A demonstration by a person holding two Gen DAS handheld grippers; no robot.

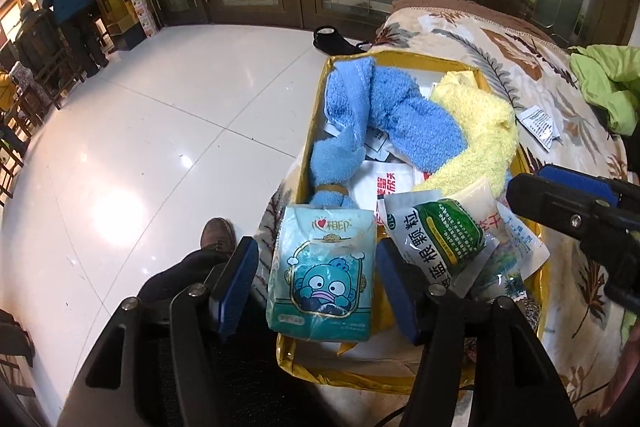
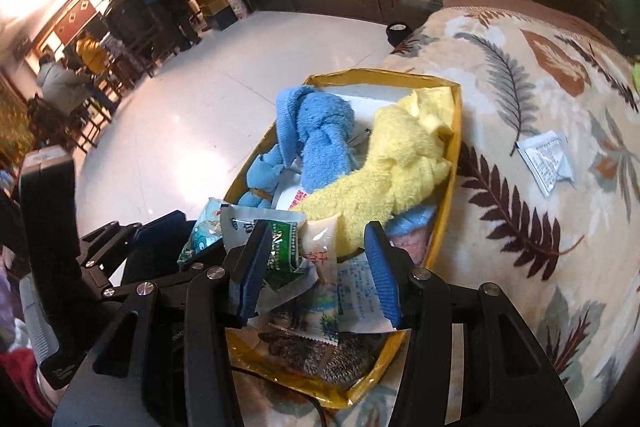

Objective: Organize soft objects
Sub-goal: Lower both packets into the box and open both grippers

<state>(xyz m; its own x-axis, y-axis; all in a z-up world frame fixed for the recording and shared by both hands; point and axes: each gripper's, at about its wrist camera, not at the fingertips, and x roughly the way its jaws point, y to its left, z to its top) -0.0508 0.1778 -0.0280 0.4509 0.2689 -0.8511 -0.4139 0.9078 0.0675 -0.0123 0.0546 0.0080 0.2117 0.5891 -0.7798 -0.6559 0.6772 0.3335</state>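
Note:
A yellow box (image 1: 404, 377) (image 2: 444, 227) stands on a leaf-patterned blanket. It holds a blue towel (image 1: 384, 115) (image 2: 320, 139), a yellow towel (image 1: 472, 131) (image 2: 396, 163), a green-and-white sachet (image 1: 440, 239) (image 2: 280, 247) and other packets. A blue tissue pack (image 1: 324, 275) (image 2: 200, 235) leans upright at the box's near end, between the fingers of my open left gripper (image 1: 320, 287), not visibly touched. My right gripper (image 2: 316, 275) is open over the packets at the box's near end; it shows at the right of the left wrist view (image 1: 560, 195).
A small white packet (image 1: 540, 125) (image 2: 548, 163) lies loose on the blanket (image 2: 520, 227) right of the box. A green garment (image 1: 608, 87) lies at far right. White tiled floor (image 1: 160, 147) spreads left, with people and chairs far off. My shoe (image 1: 218, 237) is below.

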